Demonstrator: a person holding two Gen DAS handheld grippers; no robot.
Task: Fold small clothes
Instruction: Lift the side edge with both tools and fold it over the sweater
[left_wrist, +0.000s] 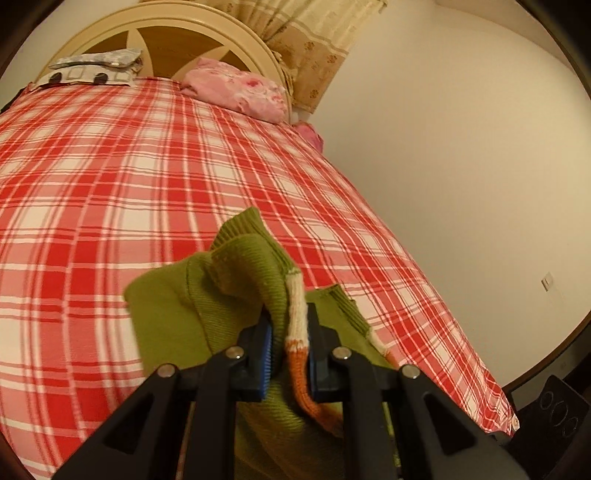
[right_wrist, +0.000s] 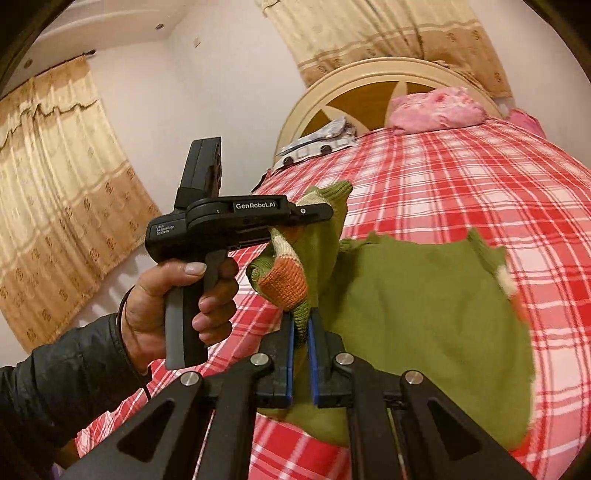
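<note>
A small green knitted sweater (right_wrist: 417, 295) with white and orange striped cuffs hangs above the red plaid bed (right_wrist: 480, 192). My left gripper (left_wrist: 290, 321) is shut on a bunch of the sweater (left_wrist: 236, 273) with a striped cuff between its blue pads. It also shows in the right wrist view (right_wrist: 317, 212), held in a hand, gripping the sweater's upper edge. My right gripper (right_wrist: 301, 325) is shut on another green edge of the sweater just below an orange cuff. The sweater's body droops to the right, its lower part near the bedspread.
A pink pillow (left_wrist: 240, 90) and a grey patterned pillow (left_wrist: 92, 68) lie by the round wooden headboard (right_wrist: 369, 92). Beige curtains (right_wrist: 62, 177) hang left and behind the bed. A white wall (left_wrist: 461, 147) runs along the bed's right side.
</note>
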